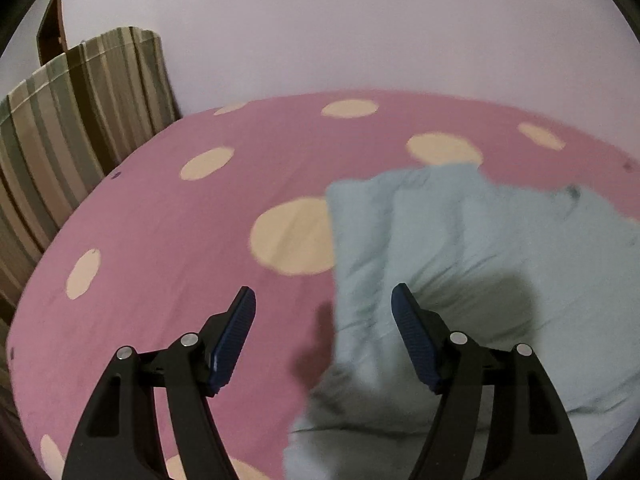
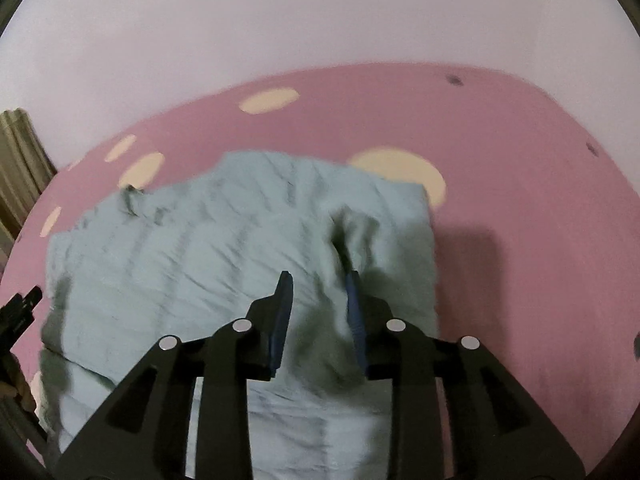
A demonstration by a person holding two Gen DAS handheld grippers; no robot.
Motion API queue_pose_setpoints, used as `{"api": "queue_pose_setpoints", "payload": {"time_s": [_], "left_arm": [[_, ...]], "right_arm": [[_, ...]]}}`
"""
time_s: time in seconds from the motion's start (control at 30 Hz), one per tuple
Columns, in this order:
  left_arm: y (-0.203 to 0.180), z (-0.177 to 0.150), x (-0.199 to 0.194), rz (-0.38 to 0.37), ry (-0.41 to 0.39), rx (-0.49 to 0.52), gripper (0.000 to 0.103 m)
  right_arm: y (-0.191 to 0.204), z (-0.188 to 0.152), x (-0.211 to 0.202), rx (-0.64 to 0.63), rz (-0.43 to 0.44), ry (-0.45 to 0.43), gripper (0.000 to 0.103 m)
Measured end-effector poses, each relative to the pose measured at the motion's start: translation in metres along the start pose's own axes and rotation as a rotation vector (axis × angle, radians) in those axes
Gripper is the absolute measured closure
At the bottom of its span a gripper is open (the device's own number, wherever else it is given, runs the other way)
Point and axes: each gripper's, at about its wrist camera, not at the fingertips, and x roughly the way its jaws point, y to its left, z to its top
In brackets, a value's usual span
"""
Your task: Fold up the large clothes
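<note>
A light blue-green garment (image 1: 460, 240) lies crumpled and partly folded on a pink bed sheet with cream dots (image 1: 160, 220). My left gripper (image 1: 324, 290) is open wide and hovers over the garment's left edge, with one blue pad (image 1: 236, 340) above the sheet and the other above the cloth. In the right wrist view the garment (image 2: 200, 248) fills the middle. My right gripper (image 2: 319, 278) stands over its right part with the jaws a little apart. A raised ridge of cloth (image 2: 348, 232) leans by the right pad (image 2: 356, 312), and the pads do not pinch it.
A striped curtain (image 1: 60, 120) hangs along the bed's left side, with a brown door (image 1: 52, 28) behind it. A pale wall (image 1: 360, 20) backs the bed. Bare sheet (image 2: 520, 160) stretches to the right of the garment. A black part (image 2: 20, 308) pokes in at the left edge.
</note>
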Motion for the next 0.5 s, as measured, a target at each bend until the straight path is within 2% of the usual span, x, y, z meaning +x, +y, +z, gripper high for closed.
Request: {"api": "queue_pose_setpoints", "payload": {"time_s": [0.07,0.17,0.3,0.37,0.43,0.5], "left_arm": [[-0.016,0.008,0.005,-0.027,0.007,0.017,0.033],[-0.038,0.012,0.021,-0.015,0.023,0.061,0.033],[-0.055,0.002,0.061,0.015,0.12,0.132,0.032],[-0.053,-0.001,0.071,-0.005,0.14,0.124,0.03],[-0.047,0.0,0.072,-0.029,0.151,0.085,0.03],[-0.045,0.003,0.061,-0.001,0.139,0.074,0.031]], "right_arm": [[0.016,0.007,0.011,-0.022,0.031,0.015,0.075],[0.034,0.014,0.036,-0.052,0.055,0.032,0.075],[0.047,0.011,0.078,-0.098,0.01,0.108,0.075],[0.043,0.007,0.098,-0.089,0.022,0.146,0.075],[0.042,0.009,0.099,-0.088,0.031,0.141,0.076],[0.044,0.014,0.087,-0.089,0.026,0.126,0.076]]}}
